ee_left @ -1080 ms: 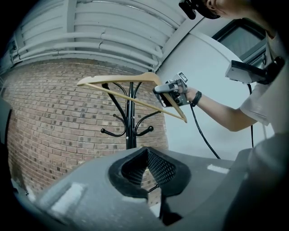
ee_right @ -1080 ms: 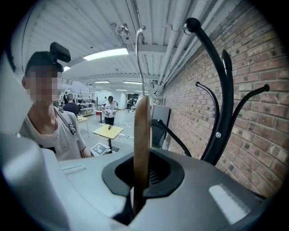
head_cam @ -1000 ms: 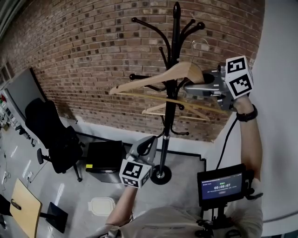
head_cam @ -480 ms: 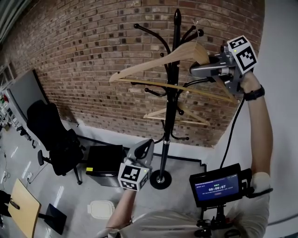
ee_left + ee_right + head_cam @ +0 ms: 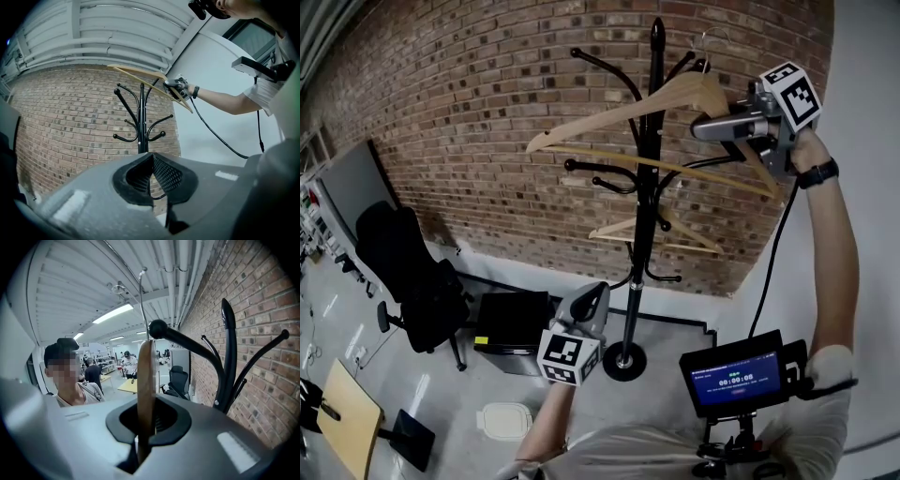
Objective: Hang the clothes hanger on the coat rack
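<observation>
**Hanger held high at the rack's top arms, pinched in the right gripper**

Hanger (image 5: pixel 628 109) first: it is the pale wooden one, up at about one o'clock from the middle of the rack (image 5: pixel 649 187), tilted so that its left end sits lower.

Starting from the left, a black chair (image 5: pixel 403 272) stands by the brick wall (image 5: pixel 469 84), at roughly eight o'clock from the pole. A black box (image 5: pixel 511 323) sits on the floor between the chair and the rack's foot. The left gripper (image 5: pixel 592 298) hovers low, at seven o'clock of the pole and well apart from the hanger. Its own view shows the jaws pressed together with nothing between them. It faces the rack (image 5: pixel 142 126), with the hanger (image 5: pixel 140 75) up at twelve o'clock.

A second hanger (image 5: pixel 609 225) hangs halfway down the rack. Higher up, the held one crosses in front of the pole. In the right gripper view its wire hook (image 5: pixel 140 305) rises just left of the knob (image 5: pixel 157 328) that ends one upper arm. Whether wire and knob touch I cannot tell.

The right gripper (image 5: pixel 701 125) is at two o'clock from the pole's middle. Its jaws pinch the hanger's wooden neck (image 5: pixel 145 380), which stands edge-on between the pads. Down at five o'clock a small screen (image 5: pixel 741 375) glows near the person's chest.
</observation>
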The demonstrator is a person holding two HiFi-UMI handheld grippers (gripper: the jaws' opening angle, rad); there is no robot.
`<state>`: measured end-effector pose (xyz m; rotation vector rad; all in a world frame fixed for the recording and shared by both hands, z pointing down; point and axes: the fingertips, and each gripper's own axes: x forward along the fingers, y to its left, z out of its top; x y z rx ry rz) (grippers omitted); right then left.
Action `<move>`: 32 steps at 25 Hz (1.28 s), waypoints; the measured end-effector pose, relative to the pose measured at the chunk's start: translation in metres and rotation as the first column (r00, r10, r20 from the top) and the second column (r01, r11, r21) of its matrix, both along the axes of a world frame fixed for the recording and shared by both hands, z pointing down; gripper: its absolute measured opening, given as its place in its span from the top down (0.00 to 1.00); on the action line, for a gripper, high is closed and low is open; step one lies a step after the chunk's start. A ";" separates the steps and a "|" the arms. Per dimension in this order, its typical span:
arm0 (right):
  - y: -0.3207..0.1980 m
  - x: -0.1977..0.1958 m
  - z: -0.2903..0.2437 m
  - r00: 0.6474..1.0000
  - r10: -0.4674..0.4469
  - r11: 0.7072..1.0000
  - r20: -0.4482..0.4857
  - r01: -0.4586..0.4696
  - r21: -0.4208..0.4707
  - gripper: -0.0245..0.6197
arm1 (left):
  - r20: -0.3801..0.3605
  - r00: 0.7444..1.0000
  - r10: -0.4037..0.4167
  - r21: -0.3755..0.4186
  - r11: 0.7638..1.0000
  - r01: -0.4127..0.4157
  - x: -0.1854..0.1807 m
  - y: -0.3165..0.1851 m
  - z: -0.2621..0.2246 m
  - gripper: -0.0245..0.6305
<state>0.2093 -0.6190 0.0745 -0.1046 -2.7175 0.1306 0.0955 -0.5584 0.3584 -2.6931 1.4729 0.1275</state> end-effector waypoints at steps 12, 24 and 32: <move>-0.010 -0.004 0.027 0.999 -0.006 0.995 -0.039 0.002 -0.099 0.96 | -0.009 1.000 -0.007 -0.018 1.000 0.007 0.001 0.004 0.000 0.96; -0.025 -0.017 0.064 0.998 0.056 0.998 0.012 -0.056 -0.012 0.95 | -0.023 0.999 -0.024 -0.053 0.998 0.023 -0.005 0.019 0.017 0.96; -0.036 -0.013 0.068 0.989 0.146 0.966 0.010 -0.145 0.213 0.40 | -0.027 0.999 -0.027 -0.064 0.998 0.025 -0.004 0.027 0.024 0.96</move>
